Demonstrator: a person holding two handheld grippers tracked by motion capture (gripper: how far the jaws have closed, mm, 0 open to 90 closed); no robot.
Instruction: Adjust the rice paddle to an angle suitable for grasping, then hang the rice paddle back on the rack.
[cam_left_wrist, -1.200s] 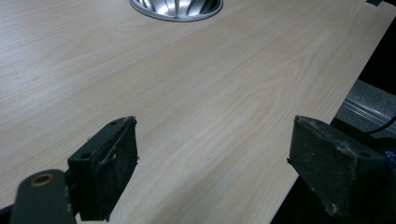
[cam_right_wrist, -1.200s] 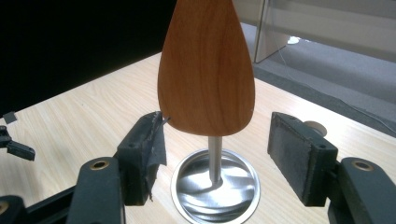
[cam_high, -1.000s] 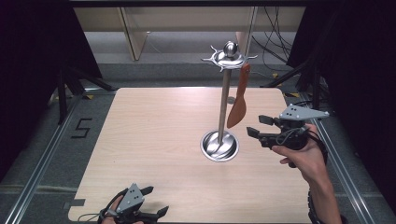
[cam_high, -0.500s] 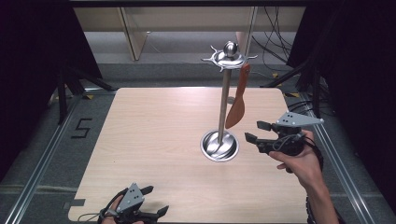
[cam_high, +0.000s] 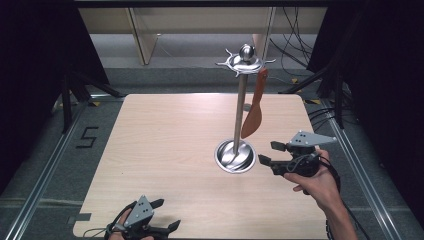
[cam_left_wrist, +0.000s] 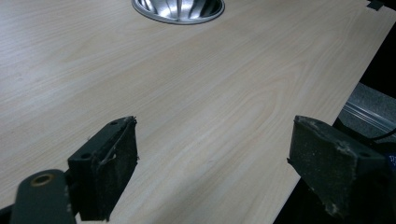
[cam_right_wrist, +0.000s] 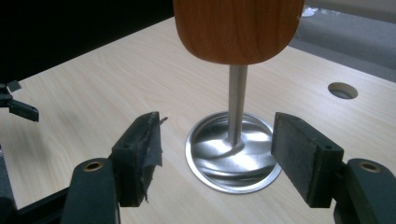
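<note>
Pale wood table, grey floor, dark curtains; both tools released, empty.

Both hand-held black two-jaw grippers, the right one and the left one, are wearing a grey three-cornered top plate. Worn dark pads are lining each jaw, brass-ringed holes showing behind them. A thin black cable seems to be trailing along the bare right forearm.

The right gripper, fingers apart, faces the stand's steel base beneath a wooden spatula blade.
</note>
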